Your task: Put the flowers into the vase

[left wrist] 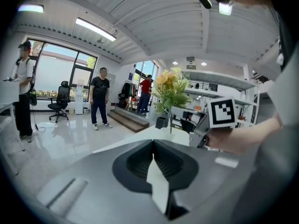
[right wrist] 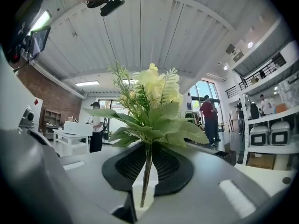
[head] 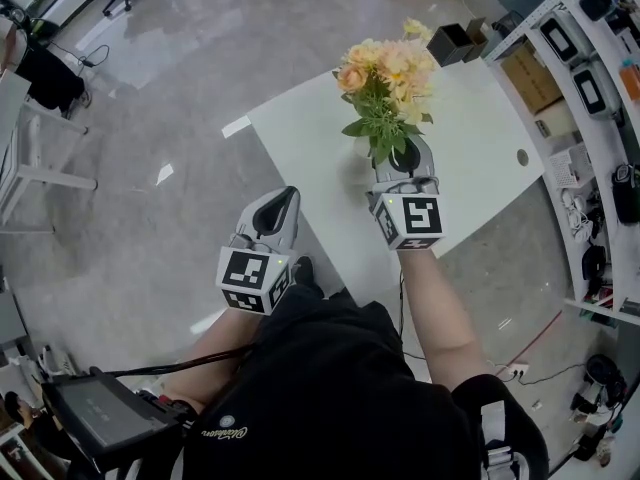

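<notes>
A bunch of peach and yellow artificial flowers with green leaves stands upright over the white table. My right gripper is shut on its thin stem, just under the leaves. The same flowers show in the left gripper view, beside the right gripper's marker cube. A small white shape sits under the leaves; I cannot tell whether it is the vase. My left gripper hangs lower left, off the table's near corner, jaws together with nothing between them.
White shelving runs along the right side. A black box stands at the table's far corner, with a cardboard box behind it. Several people stand on the glossy floor farther off. An office chair stands by the windows.
</notes>
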Demonstrator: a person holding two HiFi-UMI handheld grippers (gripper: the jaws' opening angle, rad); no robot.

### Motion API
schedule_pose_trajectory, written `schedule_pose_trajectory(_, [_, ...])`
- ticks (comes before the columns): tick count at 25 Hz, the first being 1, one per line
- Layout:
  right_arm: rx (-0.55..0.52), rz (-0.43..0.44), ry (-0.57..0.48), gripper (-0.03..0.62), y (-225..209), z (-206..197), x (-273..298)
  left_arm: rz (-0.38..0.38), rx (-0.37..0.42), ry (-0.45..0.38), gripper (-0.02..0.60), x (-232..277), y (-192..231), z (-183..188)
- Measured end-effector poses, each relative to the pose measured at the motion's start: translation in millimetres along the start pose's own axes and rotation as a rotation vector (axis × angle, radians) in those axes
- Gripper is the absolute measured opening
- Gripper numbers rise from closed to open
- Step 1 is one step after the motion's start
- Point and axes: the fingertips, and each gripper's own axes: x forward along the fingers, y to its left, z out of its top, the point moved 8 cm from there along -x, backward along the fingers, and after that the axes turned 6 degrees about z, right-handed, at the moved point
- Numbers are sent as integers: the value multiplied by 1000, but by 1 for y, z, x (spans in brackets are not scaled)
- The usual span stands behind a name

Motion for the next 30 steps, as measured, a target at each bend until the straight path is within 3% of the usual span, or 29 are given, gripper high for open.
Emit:
schedule_pose_trajectory(18, [-59, 36, 221, 48, 5, -54, 2, 4, -10, 9, 8, -1, 2, -4])
schedule_pose_trajectory(30, [-79, 50, 262, 71, 3, -54, 4, -4, -16, -1, 8, -1, 3, -4])
